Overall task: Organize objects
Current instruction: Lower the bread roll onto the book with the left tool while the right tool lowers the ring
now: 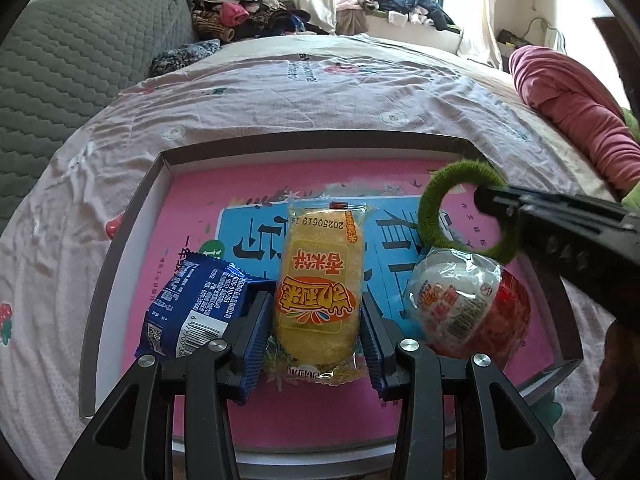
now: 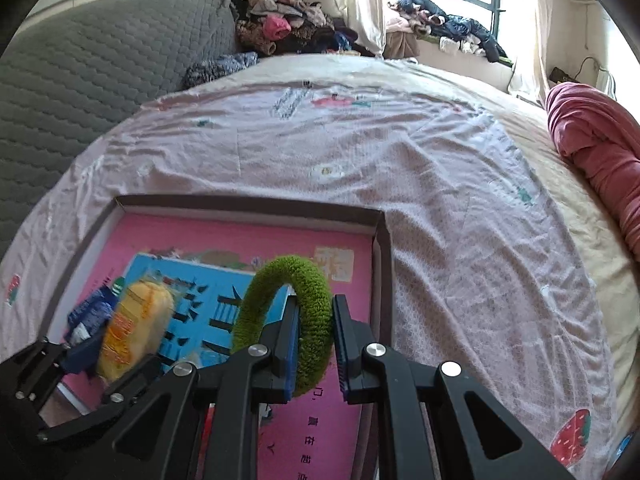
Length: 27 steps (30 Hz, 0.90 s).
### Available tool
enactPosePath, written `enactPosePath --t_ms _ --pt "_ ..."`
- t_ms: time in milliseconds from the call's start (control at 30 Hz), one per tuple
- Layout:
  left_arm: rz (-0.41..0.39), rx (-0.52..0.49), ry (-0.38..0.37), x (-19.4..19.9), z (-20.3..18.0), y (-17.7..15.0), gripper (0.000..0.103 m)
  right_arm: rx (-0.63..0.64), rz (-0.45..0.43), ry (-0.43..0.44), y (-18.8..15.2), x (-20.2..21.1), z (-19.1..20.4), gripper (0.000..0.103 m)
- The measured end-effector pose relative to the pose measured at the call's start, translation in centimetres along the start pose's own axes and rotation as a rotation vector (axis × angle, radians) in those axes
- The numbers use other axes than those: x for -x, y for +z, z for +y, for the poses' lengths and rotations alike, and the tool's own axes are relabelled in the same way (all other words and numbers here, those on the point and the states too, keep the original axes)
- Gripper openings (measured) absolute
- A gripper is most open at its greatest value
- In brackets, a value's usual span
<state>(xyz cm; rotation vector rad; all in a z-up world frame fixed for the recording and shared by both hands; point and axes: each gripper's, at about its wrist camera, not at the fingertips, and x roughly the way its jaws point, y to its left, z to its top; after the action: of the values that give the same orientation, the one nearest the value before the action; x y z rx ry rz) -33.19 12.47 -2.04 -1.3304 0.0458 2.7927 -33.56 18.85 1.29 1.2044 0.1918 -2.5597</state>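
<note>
Yellow snack pack (image 1: 318, 284) lies in the tray (image 1: 132, 216): light, crushable, slick wrapper; take it mid-body. Your left gripper (image 1: 316, 344) fingers straddle it, part open. Right gripper (image 2: 314, 344) pinches the soft green ring (image 2: 288, 304) above the tray.

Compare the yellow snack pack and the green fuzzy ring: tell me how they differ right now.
The yellow snack pack is a long, glossy plastic packet with print on it; the green ring is a fuzzy hoop with no wrapper. The pack lies flat in the box between the fingers of the left tool; the ring stands on edge above the box, pinched by the right tool. Both sit between a tool's fingers over the same box.
</note>
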Motion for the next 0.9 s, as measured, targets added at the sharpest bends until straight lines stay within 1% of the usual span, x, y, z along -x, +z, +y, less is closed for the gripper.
enactPosePath --t_ms 67,233,367,533,667,800,900 --pt "-0.005 -0.014 0.014 -0.2 -0.2 -0.1 0.044 0.006 0.019 -0.002 -0.2 -0.7 0.1 0.016" --pt "-0.015 -0.014 0.019 -0.2 -0.2 -0.2 0.047 0.017 0.055 -0.039 -0.5 -1.8 0.1 0.016" --pt "-0.022 -0.008 0.019 -0.2 -0.1 -0.2 0.047 0.049 0.072 -0.068 -0.5 -2.3 0.6 0.016" --pt "-0.028 -0.007 0.019 -0.3 0.0 -0.2 0.048 0.045 0.067 -0.071 -0.6 -2.3 0.6 0.016" --pt "-0.016 0.02 -0.001 -0.5 0.5 -0.3 0.05 0.037 0.071 -0.069 -0.7 -2.2 0.5 0.016" --pt "-0.022 0.025 0.012 -0.4 0.7 -0.4 0.052 0.037 0.063 -0.064 -0.5 -2.0 0.5 0.017" --pt "-0.018 0.03 0.018 -0.5 0.8 -0.4 0.053 0.037 0.062 -0.062 -0.5 -1.9 0.4 0.02"
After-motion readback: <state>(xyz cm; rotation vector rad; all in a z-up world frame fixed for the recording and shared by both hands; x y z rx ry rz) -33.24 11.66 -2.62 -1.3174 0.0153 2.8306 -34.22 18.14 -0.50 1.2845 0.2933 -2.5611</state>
